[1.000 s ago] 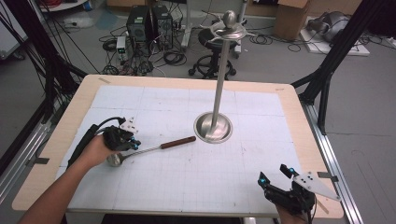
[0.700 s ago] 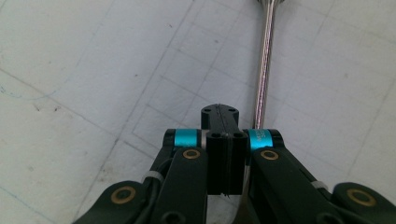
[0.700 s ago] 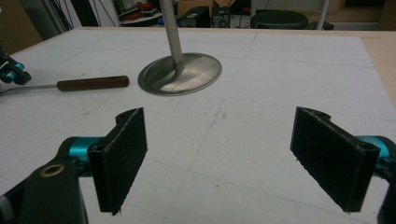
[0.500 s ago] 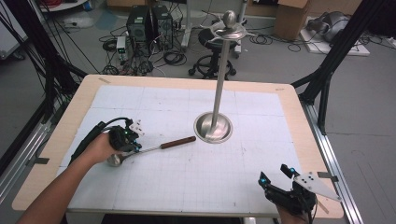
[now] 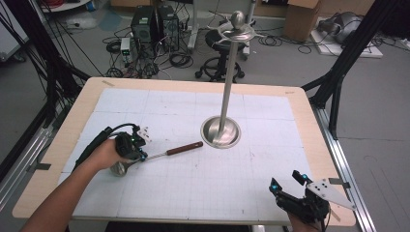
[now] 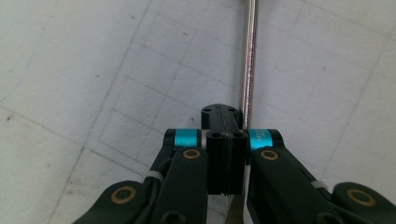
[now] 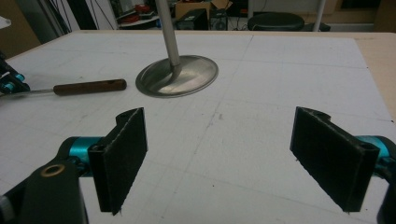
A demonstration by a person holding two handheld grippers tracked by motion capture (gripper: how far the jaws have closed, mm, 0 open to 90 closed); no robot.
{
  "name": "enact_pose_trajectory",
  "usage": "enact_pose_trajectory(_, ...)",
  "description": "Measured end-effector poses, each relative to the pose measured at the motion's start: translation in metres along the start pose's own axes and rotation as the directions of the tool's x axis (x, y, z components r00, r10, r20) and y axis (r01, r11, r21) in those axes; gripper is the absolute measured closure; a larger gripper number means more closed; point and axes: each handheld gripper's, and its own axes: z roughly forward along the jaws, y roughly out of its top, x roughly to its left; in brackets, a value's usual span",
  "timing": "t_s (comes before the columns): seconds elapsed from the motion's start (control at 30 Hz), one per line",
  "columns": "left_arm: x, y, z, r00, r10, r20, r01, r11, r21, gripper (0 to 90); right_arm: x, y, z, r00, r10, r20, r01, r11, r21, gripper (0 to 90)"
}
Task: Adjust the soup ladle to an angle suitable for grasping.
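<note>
A white gridded mat covers the wooden bench (image 5: 309,111). One tall steel stand with a round base (image 5: 221,131) rises mid-bench. One ladle with a brown wooden handle (image 5: 184,148) lies left of that base. The left gripper (image 5: 140,155) has its jaws clamped on the ladle's metal shaft. The right gripper (image 5: 285,182) sits well right of the base, jaws wide, empty. No writing is legible.

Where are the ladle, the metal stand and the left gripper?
ladle (image 5: 184,148), high view, wooden handle.
metal stand (image 5: 221,132), high view, round base.
left gripper (image 6: 226,135), left gripper view, closed jaw tips.
</note>
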Motion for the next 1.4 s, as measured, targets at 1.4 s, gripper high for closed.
enact_pose_trajectory(1.4,-0.034,-0.001,-0.006,0.9777,0.093,0.189,-0.087,0.9956,-0.035,89.4,0.000,0.000,0.000,0.9999,0.010,0.000,-0.010,1.000,0.001,17.8)
